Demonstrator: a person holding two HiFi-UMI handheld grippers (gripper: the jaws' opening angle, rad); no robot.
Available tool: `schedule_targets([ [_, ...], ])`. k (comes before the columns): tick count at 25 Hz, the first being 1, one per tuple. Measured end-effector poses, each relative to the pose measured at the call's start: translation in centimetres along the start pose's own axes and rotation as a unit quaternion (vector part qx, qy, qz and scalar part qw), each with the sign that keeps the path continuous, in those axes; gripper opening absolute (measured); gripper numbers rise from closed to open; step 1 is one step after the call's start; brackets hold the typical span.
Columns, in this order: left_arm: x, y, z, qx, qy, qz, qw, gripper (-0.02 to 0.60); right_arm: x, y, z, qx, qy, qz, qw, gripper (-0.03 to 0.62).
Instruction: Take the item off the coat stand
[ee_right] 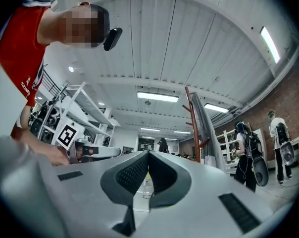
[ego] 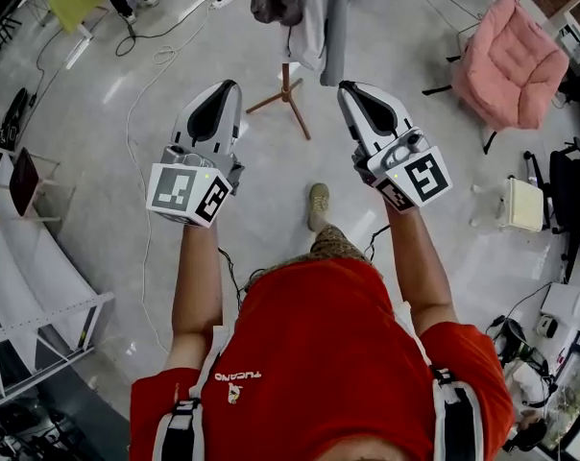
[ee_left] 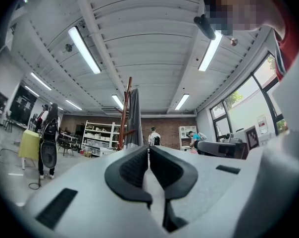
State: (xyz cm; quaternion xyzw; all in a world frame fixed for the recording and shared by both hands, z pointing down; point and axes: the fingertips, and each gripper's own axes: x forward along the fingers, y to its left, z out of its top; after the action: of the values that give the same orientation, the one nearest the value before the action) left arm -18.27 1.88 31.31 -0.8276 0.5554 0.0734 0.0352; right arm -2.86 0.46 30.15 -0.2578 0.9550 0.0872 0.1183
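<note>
Garments of grey cloth (ego: 300, 8) hang on the brown wooden coat stand (ego: 286, 92), which stands on the pale floor (ego: 396, 56) just beyond both grippers. The white left gripper (ego: 229, 88) and white right gripper (ego: 349, 89) each have jaws pressed together on nothing, clear of the garments.

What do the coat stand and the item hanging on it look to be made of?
Coat stand: looks like wood, reddish-brown with a smooth finish; slim splayed legs and angled pegs show the colour. Hanging item: seems to be soft fabric, matte grey, falling in long loose folds; the exact cloth cannot be told.
</note>
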Motion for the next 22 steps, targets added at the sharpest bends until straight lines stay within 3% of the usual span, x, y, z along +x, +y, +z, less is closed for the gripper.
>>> schedule_targets([
  [6,7.4,3.5,-0.9,0.004,-0.002,0.015,0.9999,0.02,4.3,-7.2,-1.5,-0.002,-0.002,0.018,1.0,0.025],
  [13,17.0,7.5,-2.9,0.023,0.018,0.042,0.9987,0.132,8.6,-15.4,-3.1,0.0,-0.007,0.049,0.999,0.025],
  [22,26.3,12.6,-6.0,0.053,0.052,0.08,0.994,0.198,11.4,-23.0,-5.1,0.017,-0.004,0.07,0.997,0.025],
])
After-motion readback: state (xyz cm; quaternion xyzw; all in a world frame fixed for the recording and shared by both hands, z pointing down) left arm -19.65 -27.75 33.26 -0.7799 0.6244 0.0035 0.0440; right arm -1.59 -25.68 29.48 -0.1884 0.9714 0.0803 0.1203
